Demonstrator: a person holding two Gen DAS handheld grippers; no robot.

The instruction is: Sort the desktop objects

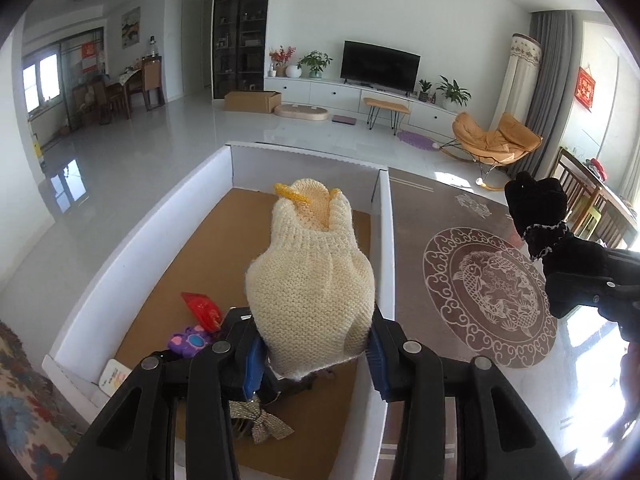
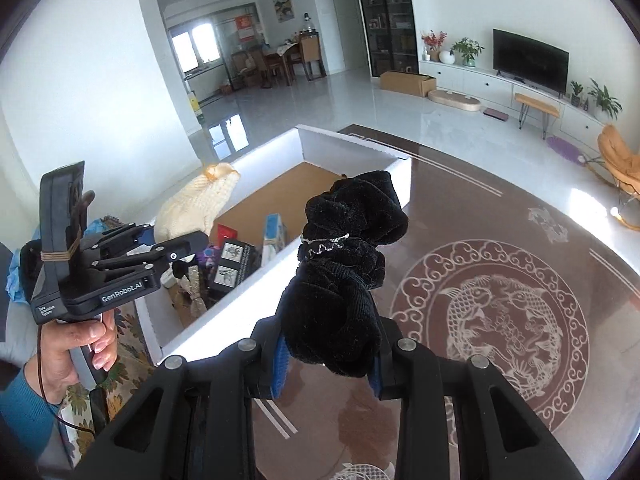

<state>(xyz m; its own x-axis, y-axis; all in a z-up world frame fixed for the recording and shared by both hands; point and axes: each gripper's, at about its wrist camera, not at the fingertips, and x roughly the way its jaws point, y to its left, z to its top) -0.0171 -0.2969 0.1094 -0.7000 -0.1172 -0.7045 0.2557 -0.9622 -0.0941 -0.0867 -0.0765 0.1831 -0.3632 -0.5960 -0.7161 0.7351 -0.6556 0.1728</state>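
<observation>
Both grippers grip cloth. Left gripper (image 1: 316,354) pinches a cream knitted glove (image 1: 310,280) above the white box (image 1: 384,240) (red packet inside); right gripper (image 2: 328,364) clamps a black velvet scrunchie (image 2: 344,264) over the brown table (image 2: 500,240).

Right gripper (image 2: 326,364) clamps black velvet cloth (image 2: 344,268), held above brown table (image 2: 520,420) beside white box (image 2: 280,276) at table's left edge. Left gripper (image 2: 176,246) grips cream knitted item (image 2: 196,204) over box.

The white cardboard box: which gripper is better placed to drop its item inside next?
Probably the left gripper: its cream knitted pouch hangs above the white cardboard box. The right gripper holds its black velvet scrunchie over the brown patterned table, outside the wall.
</observation>
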